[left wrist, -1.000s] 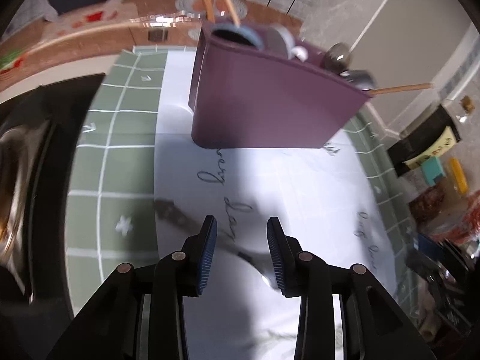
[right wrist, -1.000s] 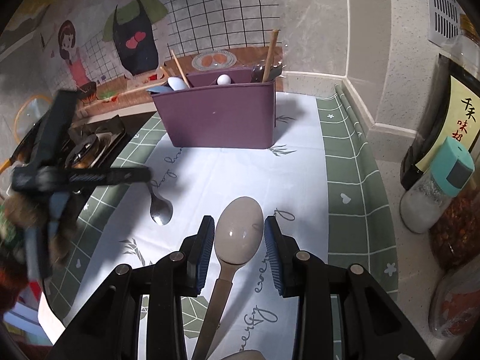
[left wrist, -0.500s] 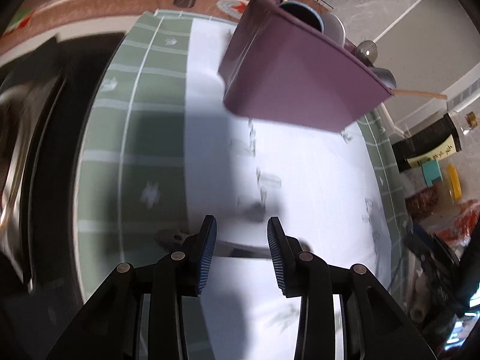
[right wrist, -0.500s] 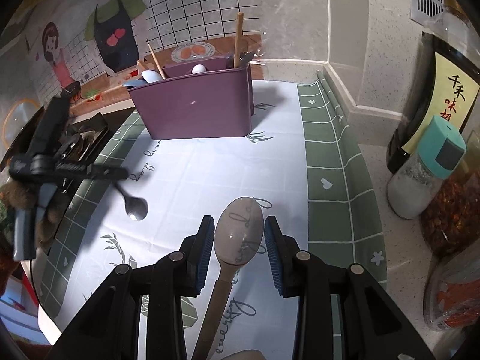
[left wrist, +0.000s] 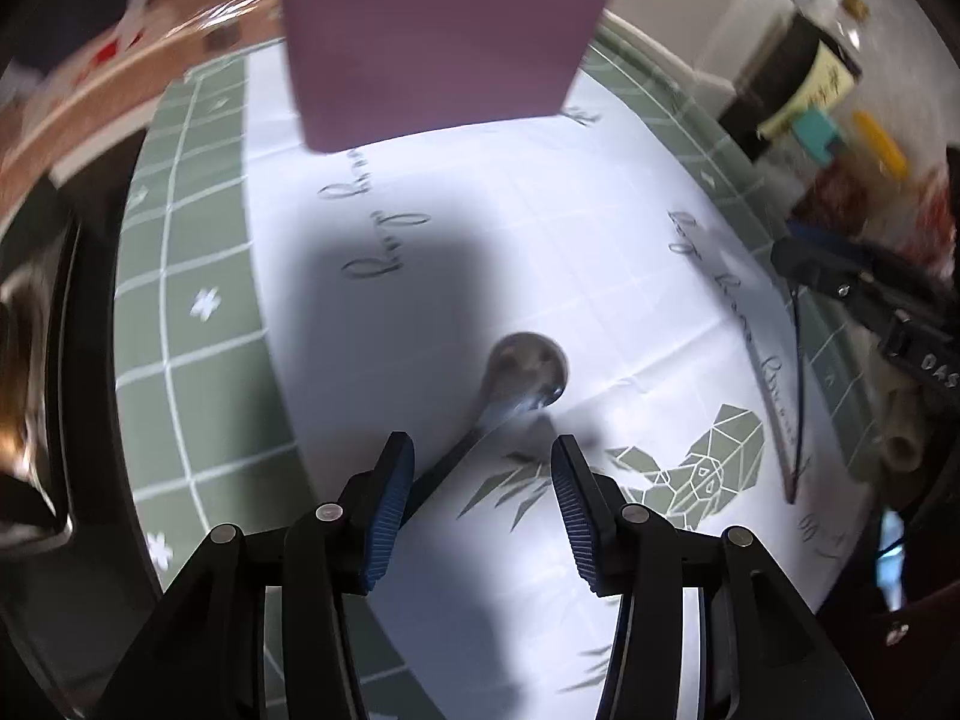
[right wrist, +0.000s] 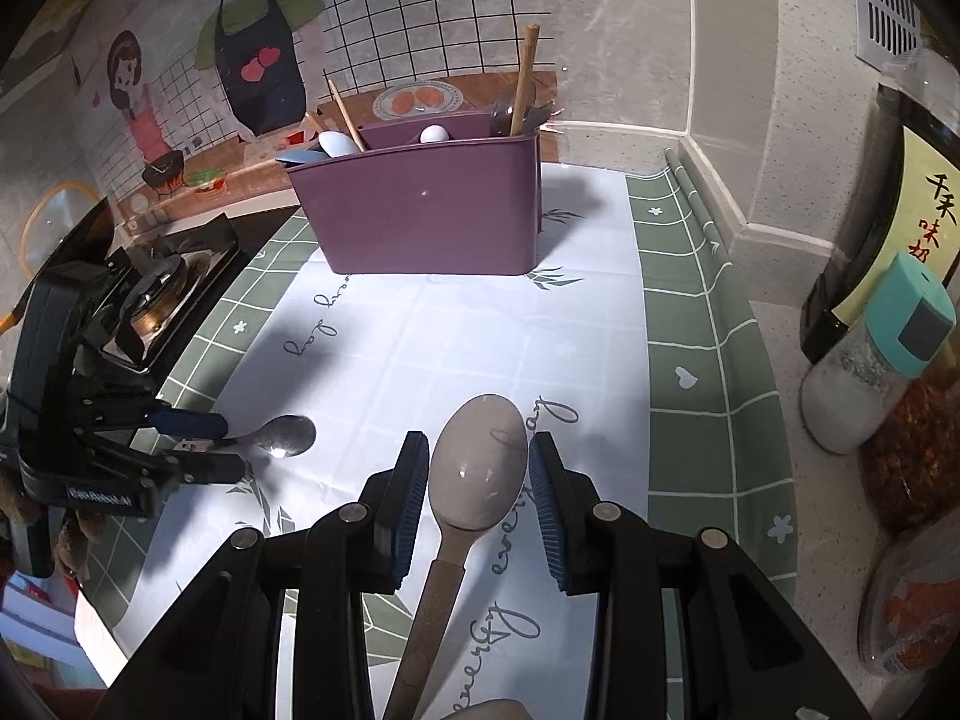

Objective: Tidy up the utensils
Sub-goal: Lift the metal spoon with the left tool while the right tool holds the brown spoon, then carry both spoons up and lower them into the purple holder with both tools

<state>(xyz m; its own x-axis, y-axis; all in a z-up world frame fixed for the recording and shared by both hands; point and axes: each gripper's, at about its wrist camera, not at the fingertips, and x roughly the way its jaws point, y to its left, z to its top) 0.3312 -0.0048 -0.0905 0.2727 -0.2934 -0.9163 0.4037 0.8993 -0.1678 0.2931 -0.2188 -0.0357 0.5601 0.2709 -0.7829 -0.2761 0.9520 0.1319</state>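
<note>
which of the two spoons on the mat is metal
The small shiny spoon lying by the left tool is metal. The other, the large beige spoon, is matte with a tan handle and sits between the right tool's fingers.

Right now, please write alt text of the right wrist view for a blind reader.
The right gripper holds a beige spoon over a white and green mat. At left, the left gripper straddles a metal spoon; a purple utensil holder stands behind.
</note>
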